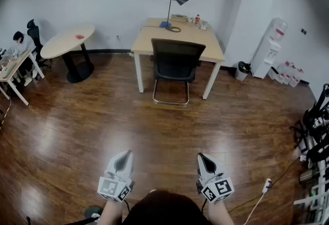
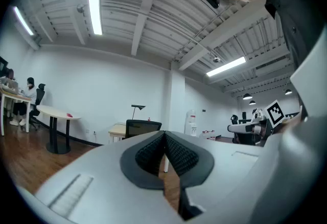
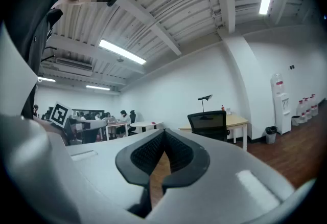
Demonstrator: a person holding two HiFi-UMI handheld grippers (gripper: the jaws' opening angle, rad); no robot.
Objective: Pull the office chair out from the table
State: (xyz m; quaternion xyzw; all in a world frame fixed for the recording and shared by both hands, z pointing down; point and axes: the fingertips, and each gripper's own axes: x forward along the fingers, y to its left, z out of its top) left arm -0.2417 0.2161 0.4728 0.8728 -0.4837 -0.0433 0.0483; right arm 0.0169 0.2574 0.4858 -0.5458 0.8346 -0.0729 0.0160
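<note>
Wooden floor [image 1: 77, 131] stretches to a desk [image 1: 154, 39] against the white wall. The chair [image 1: 176, 64] stands tucked at the desk, well ahead of both pairs of fingers [image 2: 148, 155]. A lamp [image 1: 172, 11] stands on the desk, farther off. The left gripper [image 1: 123, 153] and right gripper [image 1: 200, 156] point level, each with fingers pressed together on nothing.

Office chair at the far table

My black office chair [image 1: 176, 67] stands upright, tucked against the pale wooden table [image 1: 177, 39], backrest facing me.
</note>
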